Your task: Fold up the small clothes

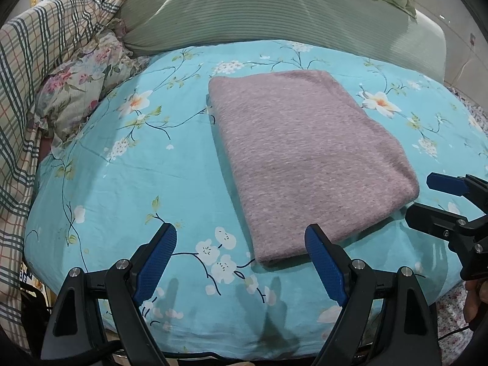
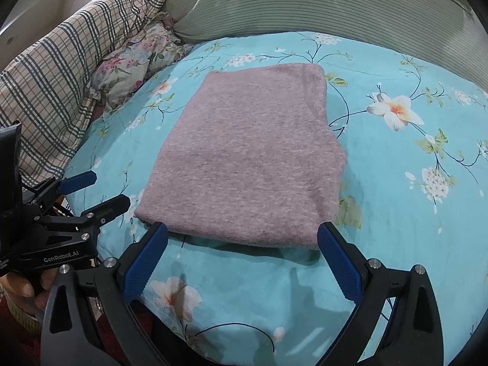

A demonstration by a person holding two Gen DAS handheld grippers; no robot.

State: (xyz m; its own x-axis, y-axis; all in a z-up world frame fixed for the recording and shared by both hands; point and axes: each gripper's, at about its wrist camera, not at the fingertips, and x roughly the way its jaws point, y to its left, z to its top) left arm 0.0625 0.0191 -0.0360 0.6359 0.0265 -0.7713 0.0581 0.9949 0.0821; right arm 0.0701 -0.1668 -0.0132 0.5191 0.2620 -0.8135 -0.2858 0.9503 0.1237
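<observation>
The left gripper (image 1: 241, 241) hangs over the near edge of the bed (image 1: 116, 183), its fingers (image 1: 160, 259) spread wide and holding nothing; the blue pads are dimpled rubber on black plastic arms with silver pivot screws. The right gripper (image 2: 242, 241) sits just at the near edge of the folded garment (image 2: 244, 158), fingers (image 2: 338, 262) likewise wide apart and empty, one tip at each near corner of the cloth, and whether they touch it cannot be told. In the right wrist view the left gripper's black body bears the white lettering "GenRobot.AI", and a hand (image 2: 27, 289) grips it from below.

The folded garment, a fuzzy mauve-pink knit, lies flat in a neat rectangle with rounded, thick edges, reaching from close to the near edge toward the middle of the bed. The bed wears a smooth turquoise sheet printed with white blossoms and thin dark branches.

Beyond the garment, toward the far edge, a large pale green ribbed pillow (image 1: 274, 12) lies across the bed. At the far left corner a small floral pillow (image 1: 88, 82) with a ruffled border is tucked beside a crumpled plaid quilt (image 1: 33, 61) in beige, dark green and red lines.
</observation>
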